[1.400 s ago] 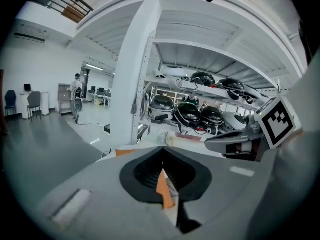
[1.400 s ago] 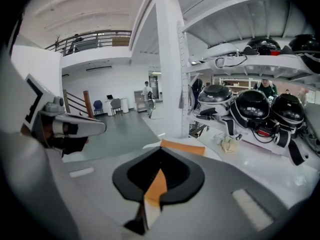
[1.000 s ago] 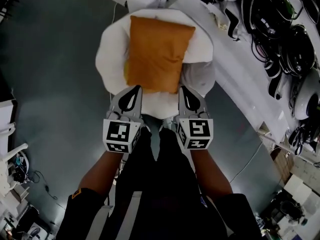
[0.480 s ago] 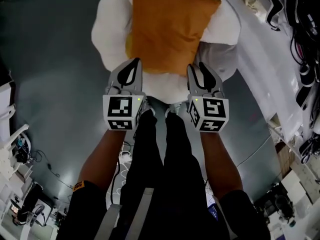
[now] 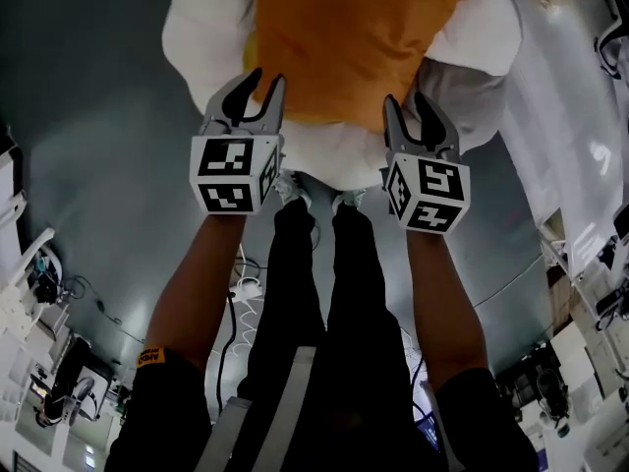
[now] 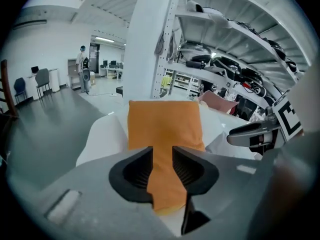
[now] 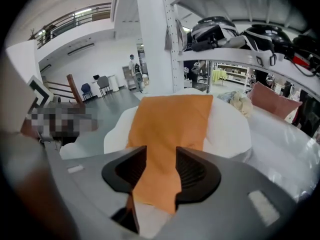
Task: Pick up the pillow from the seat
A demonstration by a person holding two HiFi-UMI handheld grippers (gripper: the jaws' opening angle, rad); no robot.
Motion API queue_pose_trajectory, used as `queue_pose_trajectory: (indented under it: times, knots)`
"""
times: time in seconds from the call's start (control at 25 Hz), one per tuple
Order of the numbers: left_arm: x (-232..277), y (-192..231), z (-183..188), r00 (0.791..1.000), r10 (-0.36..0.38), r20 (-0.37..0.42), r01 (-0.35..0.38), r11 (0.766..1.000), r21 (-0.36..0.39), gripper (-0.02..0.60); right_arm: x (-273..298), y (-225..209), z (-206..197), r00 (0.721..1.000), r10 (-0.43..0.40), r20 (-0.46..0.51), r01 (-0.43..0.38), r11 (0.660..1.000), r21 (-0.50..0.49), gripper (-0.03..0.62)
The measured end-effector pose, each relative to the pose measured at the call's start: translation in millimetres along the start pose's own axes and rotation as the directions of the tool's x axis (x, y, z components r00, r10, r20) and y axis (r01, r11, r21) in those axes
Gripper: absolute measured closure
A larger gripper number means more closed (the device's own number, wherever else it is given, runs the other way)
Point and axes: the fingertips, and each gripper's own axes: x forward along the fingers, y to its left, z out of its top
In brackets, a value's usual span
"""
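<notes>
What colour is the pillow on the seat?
The pillow is plain orange, clearest in the right gripper view.

Orange pillow [image 5: 364, 37] on wht seat [image 5: 201, 47]

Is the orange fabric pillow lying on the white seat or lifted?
Lying: the orange fabric pillow rests flat on the white cushioned seat in all views.

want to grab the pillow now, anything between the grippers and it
Nothing visible. The pillow lies bare on the seat, its near edge between the opening jaws of the left gripper and the right gripper.
</notes>
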Motion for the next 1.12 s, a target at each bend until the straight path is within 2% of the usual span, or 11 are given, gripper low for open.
queue_pose_trajectory:
  times: [0.24, 0.44, 0.68, 0.92, 1.12]
  knots:
    - [45.2, 27.3, -39.1, 0.998, 0.017, -0.066, -0.019, 0.999, -0.038, 0.437, 42.4, -18.5, -36.8, 0.998, -0.026, -0.061, 0.028, 0.999, 0.044, 0.383]
    - [72.2, 40.0, -57.1, 0.995, 0.008, -0.1, -0.01, 1.0, -0.021, 0.399, 66.2, -25.8, -49.9, 0.996, -0.045, -0.077, 0.049, 0.998, 0.05, 0.361]
    - [96.1, 44.7, -63.8, 0.993, -0.004, -0.114, 0.001, 1.0, -0.021, 0.374, 84.8, -36.9, -62.1, 0.993, -0.064, -0.1, 0.069, 0.997, 0.047, 0.354]
    - [123.6, 60.2, -76.5, 0.989, -0.008, -0.146, -0.007, 0.995, -0.103, 0.332, 109.1, -50.3, -79.2, 0.991, -0.063, -0.122, 0.074, 0.993, 0.09, 0.334]
    - [141.5, 62.7, -87.0, 0.983, -0.024, -0.182, 0.011, 0.997, -0.074, 0.299, 119.3, -58.0, -82.8, 0.991, -0.063, -0.118, 0.076, 0.991, 0.107, 0.315]
